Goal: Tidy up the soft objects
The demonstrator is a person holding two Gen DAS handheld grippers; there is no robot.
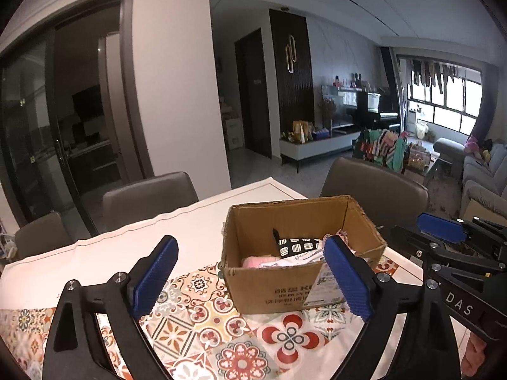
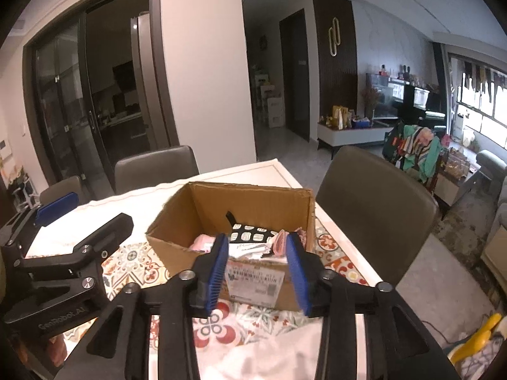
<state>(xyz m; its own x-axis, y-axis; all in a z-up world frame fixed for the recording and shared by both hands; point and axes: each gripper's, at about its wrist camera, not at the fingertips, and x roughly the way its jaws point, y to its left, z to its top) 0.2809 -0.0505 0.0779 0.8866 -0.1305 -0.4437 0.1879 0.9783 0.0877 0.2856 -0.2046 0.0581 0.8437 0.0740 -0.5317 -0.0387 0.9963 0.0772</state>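
Observation:
An open cardboard box (image 1: 269, 288) (image 2: 253, 199) stands on the patterned tablecloth (image 1: 221, 332). Inside it lie a black-and-white patterned cloth (image 1: 298, 243) (image 2: 250, 232), a pink soft item (image 1: 256, 261) (image 2: 202, 240) and white pieces. My left gripper (image 1: 252, 278) hovers in front of the box, open wide, nothing between its blue pads (image 1: 155, 278). My right gripper (image 2: 257, 272) hangs just before the box's labelled front wall, open, its pads (image 2: 217, 272) empty. A white cloth (image 2: 269, 357) lies on the table below the right gripper.
Brown chairs (image 1: 149, 196) (image 2: 377, 209) stand at the table's far and right sides. The table's right edge (image 2: 358, 262) runs close beside the box. Something pink (image 1: 475, 348) lies at the table's near right. Bare white table (image 1: 142, 247) stretches left of the box.

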